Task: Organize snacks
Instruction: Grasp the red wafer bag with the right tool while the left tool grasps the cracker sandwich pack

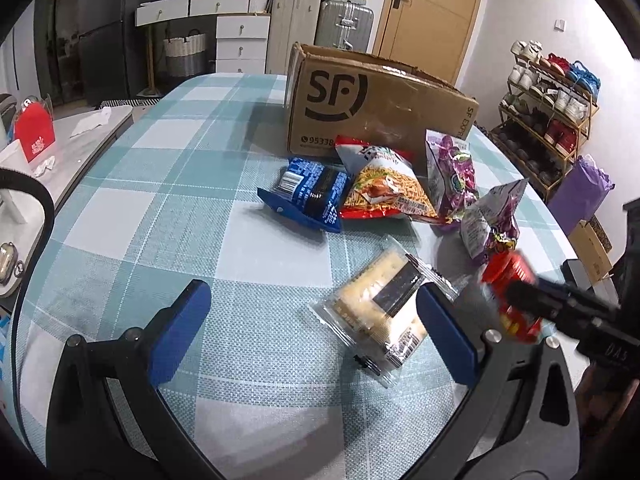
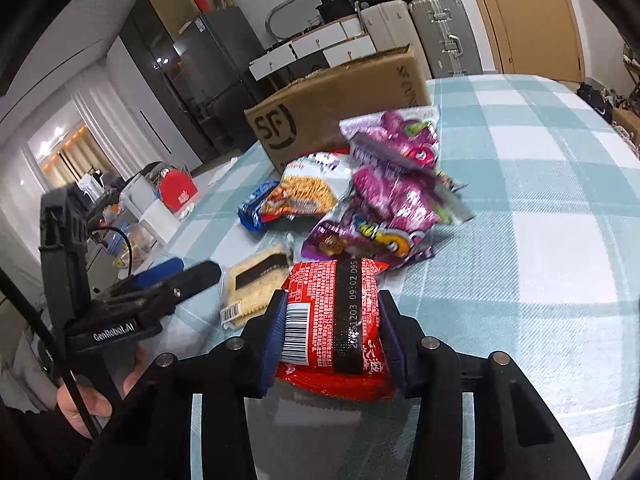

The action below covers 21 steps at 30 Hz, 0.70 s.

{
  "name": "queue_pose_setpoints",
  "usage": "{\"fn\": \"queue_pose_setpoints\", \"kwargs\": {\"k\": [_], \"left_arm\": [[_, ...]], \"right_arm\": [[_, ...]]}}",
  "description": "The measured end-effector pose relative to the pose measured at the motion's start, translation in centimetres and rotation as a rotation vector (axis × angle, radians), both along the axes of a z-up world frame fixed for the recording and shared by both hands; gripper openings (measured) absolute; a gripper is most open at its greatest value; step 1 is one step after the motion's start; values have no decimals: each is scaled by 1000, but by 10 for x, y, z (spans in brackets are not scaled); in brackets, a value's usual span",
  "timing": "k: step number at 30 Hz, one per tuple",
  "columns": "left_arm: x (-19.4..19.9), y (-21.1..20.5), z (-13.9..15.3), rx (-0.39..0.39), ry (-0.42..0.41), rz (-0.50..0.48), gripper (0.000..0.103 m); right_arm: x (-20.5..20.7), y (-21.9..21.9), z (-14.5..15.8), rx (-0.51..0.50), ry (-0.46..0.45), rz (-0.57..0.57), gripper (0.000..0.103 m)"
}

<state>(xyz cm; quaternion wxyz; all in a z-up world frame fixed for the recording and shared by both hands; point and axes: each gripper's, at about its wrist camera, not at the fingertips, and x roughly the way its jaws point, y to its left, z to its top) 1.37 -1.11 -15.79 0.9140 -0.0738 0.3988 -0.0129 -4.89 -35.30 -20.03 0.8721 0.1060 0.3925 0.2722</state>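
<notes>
**Red snack packet clamped, crackers waiting**

While the right gripper (image 2: pixel 332 332) is clamped on a red snack packet (image 2: pixel 334 320), its blue pads (image 2: pixel 276 336) press the packet's two long sides, so the packet's long axis runs straight ahead along the fingers, towards the cardboard box (image 2: pixel 340 92). Its barcode and printed date face up. It sits close to the near edge of the tabletop (image 2: pixel 540 208), towards the right-hand side; whether it has left the cloth cannot be told. Gripping across the narrow width probably gives the firmest hold on a soft, crinkly pack.

Just to its left lies a clear-wrapped cracker pack (image 1: pixel 380 312), flat on the checked tablecloth, its long axis slanting from near right to far left. The left gripper (image 1: pixel 312 332) hovers over it with fingers wide apart, the right finger beside the wrapper's edge, holding nothing; it looks placed to take this pack next.

Farther in, near the middle of the tabletop, the other snacks are heaped together: two purple candy bags (image 1: pixel 452 176), a bag of fried noodle sticks (image 1: pixel 380 188) and a blue biscuit packet (image 1: pixel 308 196). Behind them, towards the far edge, stands the open cardboard box with its courier logo, the likely place for the snacks.
</notes>
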Motion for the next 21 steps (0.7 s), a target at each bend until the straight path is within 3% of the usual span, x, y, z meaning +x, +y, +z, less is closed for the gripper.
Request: {"fn": "queue_pose_setpoints", "kwargs": {"k": [8, 14, 21], "left_arm": [[5, -11, -4, 32, 19, -44, 102], [11, -34, -10, 30, 53, -204, 102], [27, -61, -17, 147, 90, -281, 102]], "right_arm": [[11, -15, 13, -43, -85, -24, 45], [17, -26, 11, 27, -57, -28, 45], [15, -25, 12, 39, -66, -9, 45]]}}
